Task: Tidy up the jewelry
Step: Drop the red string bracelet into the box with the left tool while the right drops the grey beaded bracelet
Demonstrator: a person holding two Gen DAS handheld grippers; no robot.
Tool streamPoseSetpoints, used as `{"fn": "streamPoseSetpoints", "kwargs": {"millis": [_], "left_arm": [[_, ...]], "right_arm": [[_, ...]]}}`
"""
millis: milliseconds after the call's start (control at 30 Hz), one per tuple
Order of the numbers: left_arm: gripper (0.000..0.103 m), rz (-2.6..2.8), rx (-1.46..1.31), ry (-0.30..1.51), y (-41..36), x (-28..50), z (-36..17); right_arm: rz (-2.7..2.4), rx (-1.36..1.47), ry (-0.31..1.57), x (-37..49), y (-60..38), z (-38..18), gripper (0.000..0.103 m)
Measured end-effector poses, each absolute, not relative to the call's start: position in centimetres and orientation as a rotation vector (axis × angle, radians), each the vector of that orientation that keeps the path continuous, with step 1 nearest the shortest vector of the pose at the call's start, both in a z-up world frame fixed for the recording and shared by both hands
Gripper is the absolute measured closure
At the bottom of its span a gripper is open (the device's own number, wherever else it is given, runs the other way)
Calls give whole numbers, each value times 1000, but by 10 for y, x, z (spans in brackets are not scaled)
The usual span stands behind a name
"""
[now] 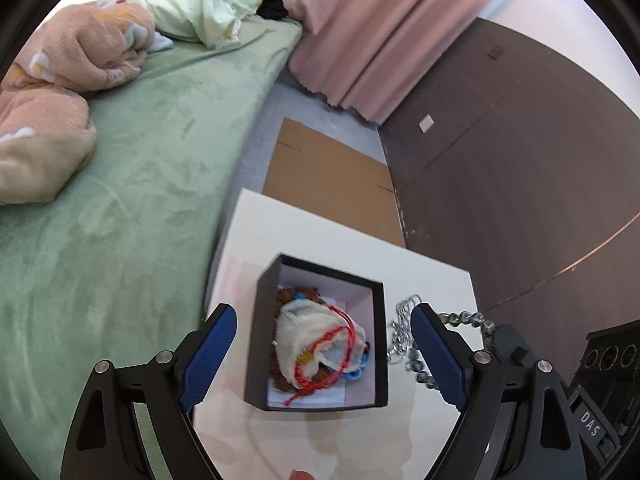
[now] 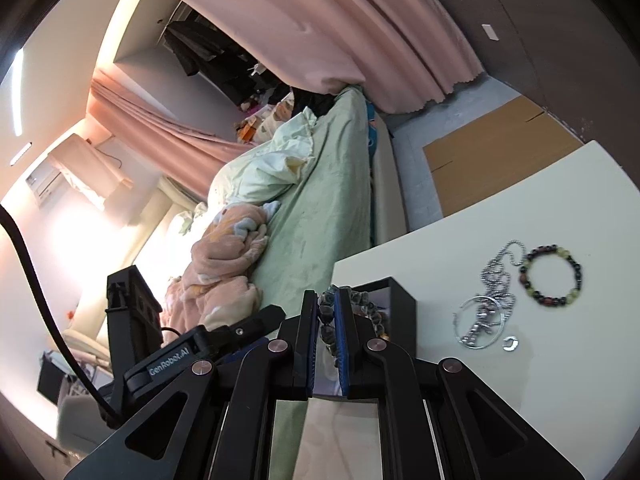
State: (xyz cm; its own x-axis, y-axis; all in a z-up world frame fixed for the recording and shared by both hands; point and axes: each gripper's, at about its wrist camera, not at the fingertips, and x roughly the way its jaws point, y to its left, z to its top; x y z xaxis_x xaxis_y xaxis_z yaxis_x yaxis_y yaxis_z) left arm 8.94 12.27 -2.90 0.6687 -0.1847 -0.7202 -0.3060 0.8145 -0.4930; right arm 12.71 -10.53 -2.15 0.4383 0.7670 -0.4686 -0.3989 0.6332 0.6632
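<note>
Bracelet [image 2: 326,312] pinched between right fingers [image 2: 310,336], seemingly over box [image 2: 402,312]; left fingers [image 1: 218,344] wide, empty.

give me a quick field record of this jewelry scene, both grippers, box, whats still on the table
left gripper: open, above the box
right gripper: shut on grey bead bracelet, beside the box
box: black, open, holds a pouch and red cord
table: silver chain, multicolor bead bracelet, small ring
</note>
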Motion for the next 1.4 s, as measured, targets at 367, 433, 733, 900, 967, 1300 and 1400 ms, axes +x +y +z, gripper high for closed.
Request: {"fn": "streamPoseSetpoints", "kwargs": {"millis": [367, 433, 733, 900, 967, 1300, 1400], "left_arm": [[14, 108, -640, 753, 147, 82, -13], [14, 118, -655, 740, 153, 82, -12], [14, 131, -664, 725, 163, 78, -10], [14, 137, -650, 719, 161, 75, -8], [14, 137, -643, 718, 158, 75, -8], [14, 110, -588, 737, 129, 81, -8], [14, 102, -565, 745, 118, 84, -10]], "right_arm": [[842, 534, 870, 136, -70, -34, 93], [862, 543, 878, 137, -64, -36, 93], [772, 500, 1013, 150, -44, -63, 90], [691, 497, 1018, 151, -65, -67, 64], [678, 488, 998, 149, -72, -62, 63], [617, 513, 998, 152, -107, -57, 57], [606, 518, 984, 150, -116, -54, 42]]}}
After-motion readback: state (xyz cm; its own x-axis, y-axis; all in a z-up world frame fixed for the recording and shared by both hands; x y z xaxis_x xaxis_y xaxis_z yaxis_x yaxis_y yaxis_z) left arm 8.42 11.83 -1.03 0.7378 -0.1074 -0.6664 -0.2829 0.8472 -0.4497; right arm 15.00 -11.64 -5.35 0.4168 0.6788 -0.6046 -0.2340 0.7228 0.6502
